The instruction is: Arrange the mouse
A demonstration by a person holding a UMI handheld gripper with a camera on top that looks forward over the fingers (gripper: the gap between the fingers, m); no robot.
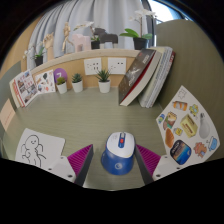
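Note:
A blue and white mouse [118,152] with a red wheel lies on the beige table [110,115], its tail end toward me. My gripper [112,161] is open around it. The mouse stands between the two fingers. The left pad [80,159] shows a narrow gap to the mouse. The right pad [147,157] is close beside the mouse's right side.
A sheet with a line drawing [30,150] lies left of the fingers. A picture card sheet [186,125] lies to the right. Beyond are small potted plants [103,78], leaning books [148,75], an open booklet [30,86] and a back shelf [90,50].

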